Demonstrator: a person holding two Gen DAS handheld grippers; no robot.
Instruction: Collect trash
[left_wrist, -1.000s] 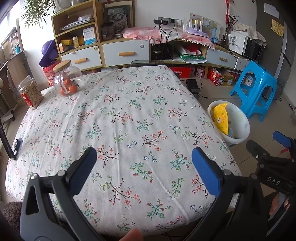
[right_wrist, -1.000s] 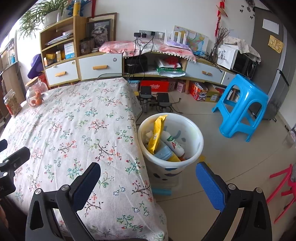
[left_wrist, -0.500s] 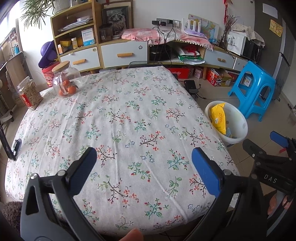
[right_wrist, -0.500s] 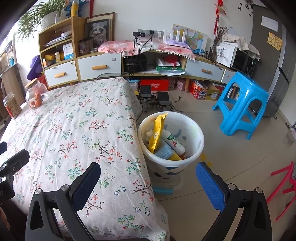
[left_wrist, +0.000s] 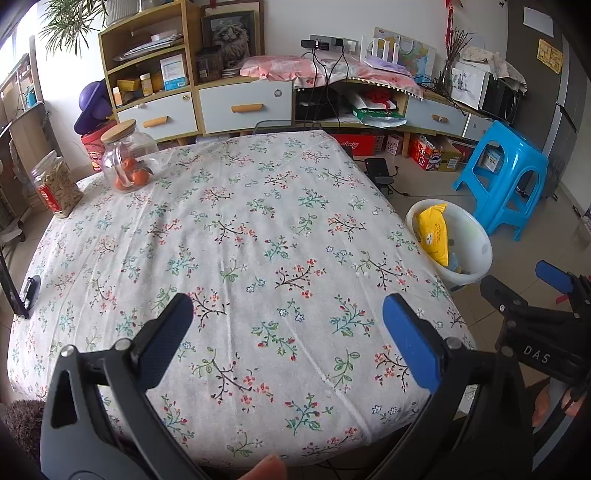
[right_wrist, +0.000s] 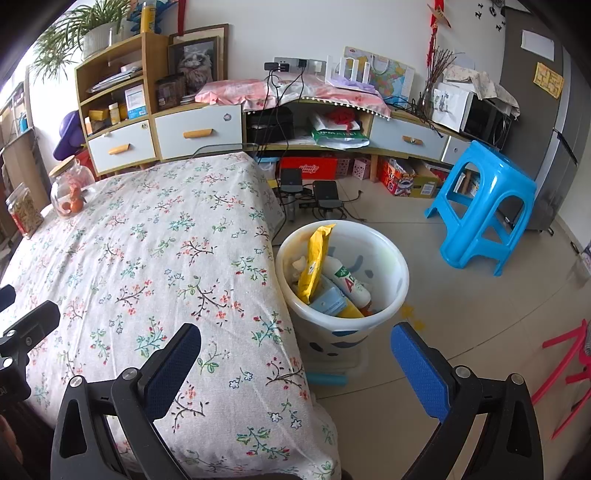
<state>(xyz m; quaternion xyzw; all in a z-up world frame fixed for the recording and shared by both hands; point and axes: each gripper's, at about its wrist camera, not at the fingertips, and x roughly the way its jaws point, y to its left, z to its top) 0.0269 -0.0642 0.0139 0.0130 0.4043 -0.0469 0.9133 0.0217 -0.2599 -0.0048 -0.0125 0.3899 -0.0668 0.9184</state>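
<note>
Trash is sitting inside the white bucket (right_wrist: 400, 280) on the floor, just beside the worktop (left_wrist: 236, 236) with the flowery cloth: a yellow bag (right_wrist: 314, 262), a white bottle (right_wrist: 347, 282) and a blue pack (right_wrist: 328, 301). The left tool (left_wrist: 286, 325) is hanging over the near part of the cloth with its blue pads wide apart and nothing between them. The right tool (right_wrist: 295, 356) is hanging near the worktop's edge and the bucket, wide apart too and holding nothing, while two jars are standing at the far corner.
</note>
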